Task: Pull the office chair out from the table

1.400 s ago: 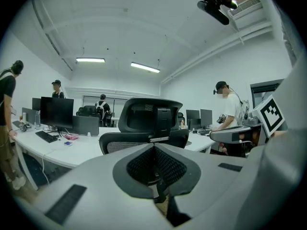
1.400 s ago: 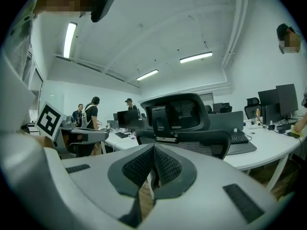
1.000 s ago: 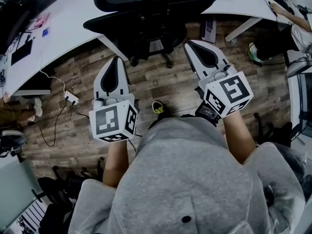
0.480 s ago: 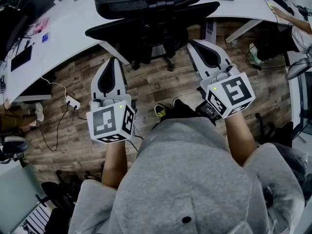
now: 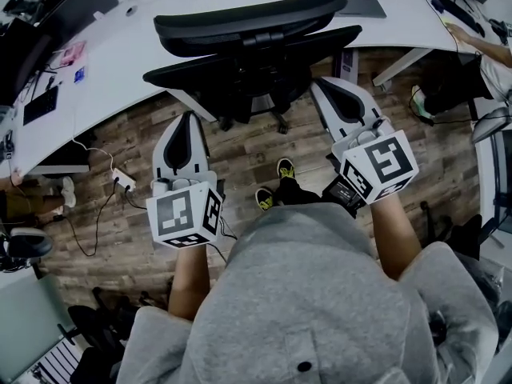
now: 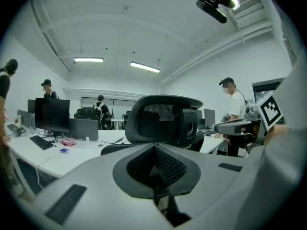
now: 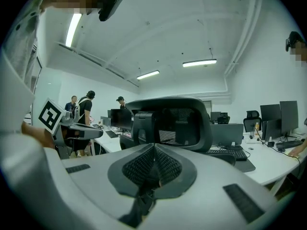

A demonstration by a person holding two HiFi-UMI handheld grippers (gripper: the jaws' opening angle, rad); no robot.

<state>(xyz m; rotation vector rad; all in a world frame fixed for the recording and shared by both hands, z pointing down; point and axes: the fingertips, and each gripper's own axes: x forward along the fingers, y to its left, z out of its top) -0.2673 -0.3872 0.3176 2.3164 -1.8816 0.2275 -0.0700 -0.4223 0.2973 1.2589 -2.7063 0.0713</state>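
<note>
As left tongs (image 5: 190,118) and right tongs (image 5: 323,86) sit closed (empty), office chair (image 5: 252,29) at table (image 5: 120,50)

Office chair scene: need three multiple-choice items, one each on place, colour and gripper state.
1. Where is the office chair?
A) at the edge of the white table, ahead of both grippers
B) behind the person
C) lying on its side

2. What colour is the chair?
A) white
B) black
C) red

3. How are the fingers of the left gripper and the right gripper?
A) clamped on the backrest
B) wide open
C) shut, nothing between them

Answers:
1 A: the head view shows it at the table, beyond the gripper tips.
2 B: its seat and backrest are black.
3 C: both gripper views show the fingers together, with the chair beyond them.
</note>
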